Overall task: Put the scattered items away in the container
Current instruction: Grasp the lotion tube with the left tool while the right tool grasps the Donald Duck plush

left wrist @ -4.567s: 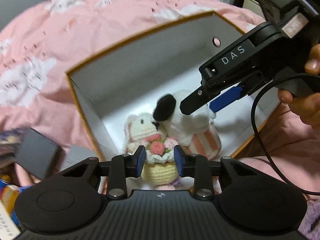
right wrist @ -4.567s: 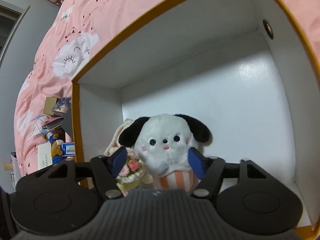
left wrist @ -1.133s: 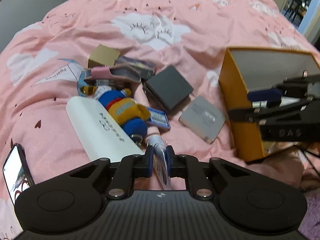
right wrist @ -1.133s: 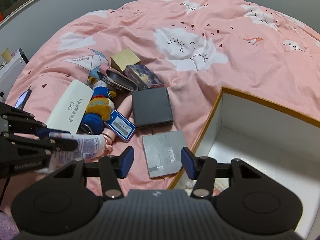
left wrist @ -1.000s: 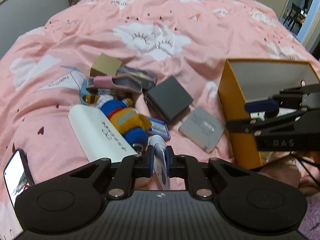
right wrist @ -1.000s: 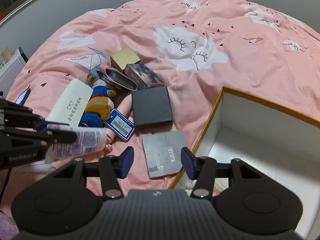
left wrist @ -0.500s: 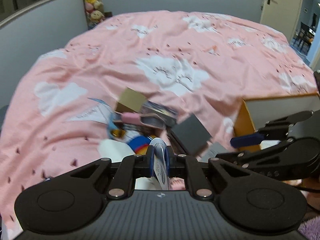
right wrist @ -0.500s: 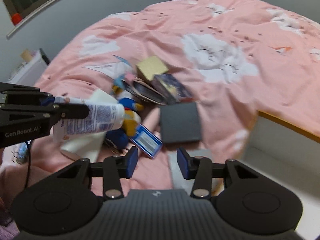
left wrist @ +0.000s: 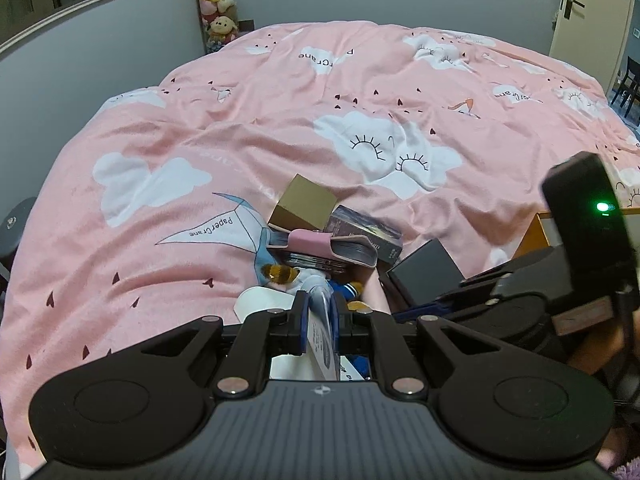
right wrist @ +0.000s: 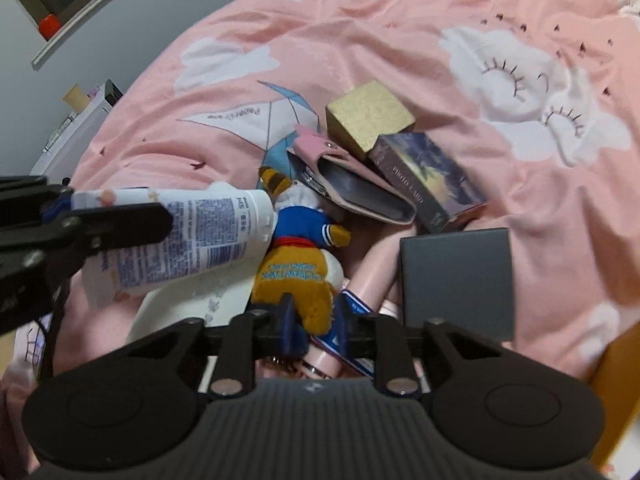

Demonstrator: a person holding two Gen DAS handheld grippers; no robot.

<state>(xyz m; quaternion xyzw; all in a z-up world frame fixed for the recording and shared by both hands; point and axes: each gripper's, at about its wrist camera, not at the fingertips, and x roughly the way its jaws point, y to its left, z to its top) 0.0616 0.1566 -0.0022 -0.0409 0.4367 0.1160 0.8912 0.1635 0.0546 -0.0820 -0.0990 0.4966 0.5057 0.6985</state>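
Left gripper (left wrist: 319, 322) fingers clamp the tube (right wrist: 180, 236); right gripper (right wrist: 313, 322) fingers, just closing, pinch only the plush toy's (right wrist: 298, 276) 6 o'clock end, risking slippage.

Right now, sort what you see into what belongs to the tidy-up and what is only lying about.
Belongs to the job:
- white tube, held in the left gripper
- duck plush, between the right gripper jaws, which have just been closing
- gold box, photo card box, pink case, dark grey box
- orange container

Lying about:
- plush toys by the wall
- pink duvet
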